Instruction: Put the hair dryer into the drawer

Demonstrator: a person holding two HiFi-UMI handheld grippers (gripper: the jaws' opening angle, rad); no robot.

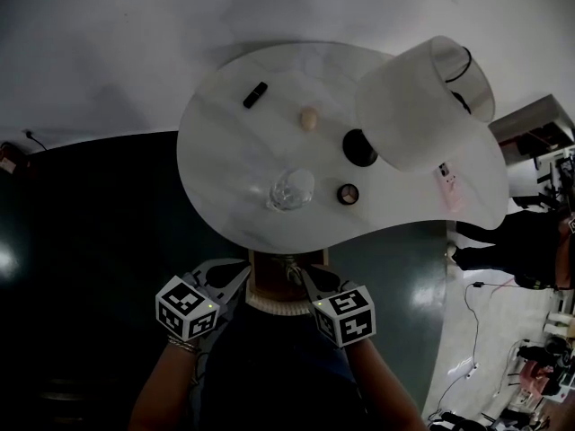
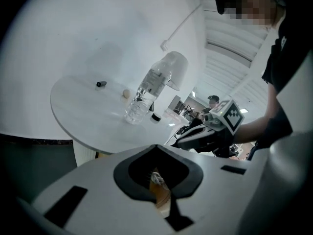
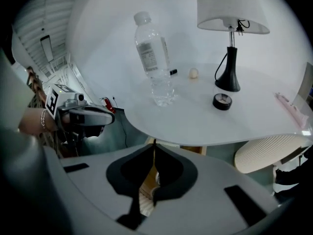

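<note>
I cannot make out a hair dryer in any view. In the head view my left gripper (image 1: 243, 275) and right gripper (image 1: 306, 277) hang side by side just below the table's near edge, over a wooden box-like opening (image 1: 287, 266) that holds something white. Both are shut with nothing in them: the left gripper's (image 2: 155, 146) pads meet at their tips, and so do the right gripper's (image 3: 154, 143). Behind each pair of pads I see brown wood (image 2: 159, 192) (image 3: 146, 180). Each gripper view shows the other gripper, the right gripper (image 2: 178, 141) and the left gripper (image 3: 111, 117), close beside it.
On the white round table (image 1: 225, 169) stand a lamp (image 1: 422, 106), a clear water bottle (image 1: 292, 189), a small round tin (image 1: 349, 193), a cream ball (image 1: 308, 118), a black stick (image 1: 255, 94) and a pink item (image 1: 446, 182). A ribbed cream seat (image 3: 274, 151) sits under the table's right side.
</note>
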